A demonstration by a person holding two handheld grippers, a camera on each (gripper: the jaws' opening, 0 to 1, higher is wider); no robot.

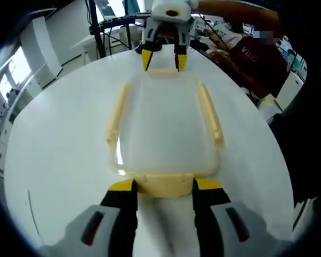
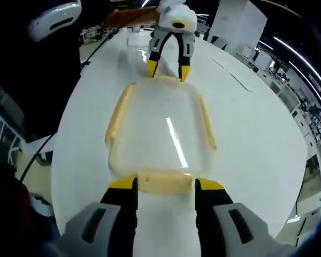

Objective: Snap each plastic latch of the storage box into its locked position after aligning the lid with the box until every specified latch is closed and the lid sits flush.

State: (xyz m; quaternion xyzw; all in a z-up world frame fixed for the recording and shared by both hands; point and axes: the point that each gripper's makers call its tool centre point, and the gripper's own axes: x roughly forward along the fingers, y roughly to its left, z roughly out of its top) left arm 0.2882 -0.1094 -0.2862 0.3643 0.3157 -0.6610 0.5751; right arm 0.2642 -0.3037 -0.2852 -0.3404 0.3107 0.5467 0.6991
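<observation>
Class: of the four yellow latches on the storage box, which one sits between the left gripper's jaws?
The short end latch, flanked by the left gripper; the others lie along the long sides and far end.

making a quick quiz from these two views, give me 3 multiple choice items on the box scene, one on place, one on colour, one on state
1. Where do the two grippers stand relative to the storage box?
A. both at one long side
B. at opposite short ends
C. both above the lid's middle

2. What colour are the latches?
A. pale yellow
B. blue
C. black

3. How is the left gripper set?
A. shut on a side latch
B. open, jaws either side of the near end latch
C. lifted well off the table

Answers:
1 B: in the left gripper view the right gripper faces it from the far end.
2 A: all the strips along the clear lid's edges are pale yellow.
3 B: its yellow-tipped jaws stand apart, the end latch between them.
</observation>
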